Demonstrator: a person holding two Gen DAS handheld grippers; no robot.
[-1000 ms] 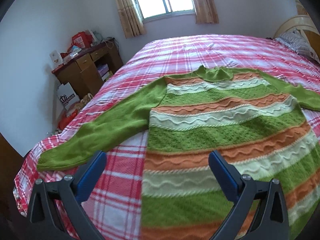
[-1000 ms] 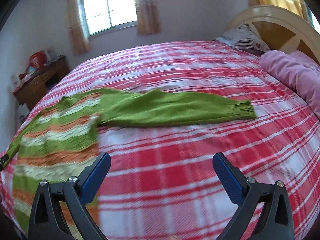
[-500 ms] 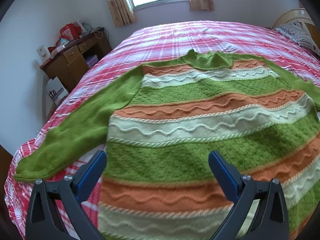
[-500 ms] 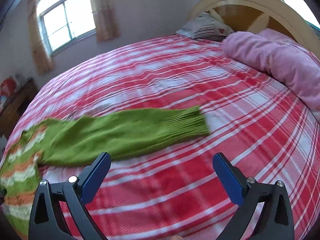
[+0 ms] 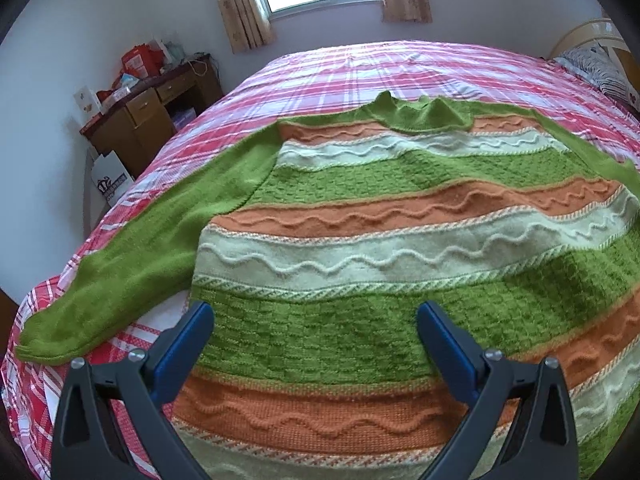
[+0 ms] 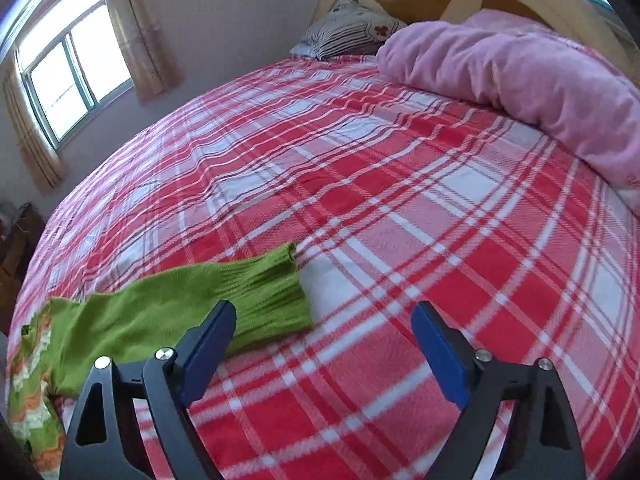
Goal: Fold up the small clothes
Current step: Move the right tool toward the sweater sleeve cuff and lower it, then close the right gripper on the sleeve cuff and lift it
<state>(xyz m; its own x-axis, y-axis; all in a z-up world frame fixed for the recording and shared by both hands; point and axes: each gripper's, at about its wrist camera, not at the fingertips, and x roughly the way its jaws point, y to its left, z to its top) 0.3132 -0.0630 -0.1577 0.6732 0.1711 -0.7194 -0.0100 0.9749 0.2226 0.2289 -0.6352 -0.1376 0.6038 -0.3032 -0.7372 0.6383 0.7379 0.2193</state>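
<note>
Nearest, the left gripper [image 5: 314, 326] hangs wide and empty above the striped knit sweater [image 5: 400, 208], spread flat near the bed's [image 6: 400, 184] foot edge. The right gripper [image 6: 323, 326], also spread wide, hovers beside the ribbed sleeve cuff [image 6: 268, 294]. The knit looks soft, limp and stretchy; cuffs give the best hold. Beyond lies open plaid room, up to the pink blanket [image 6: 520, 76].
</note>
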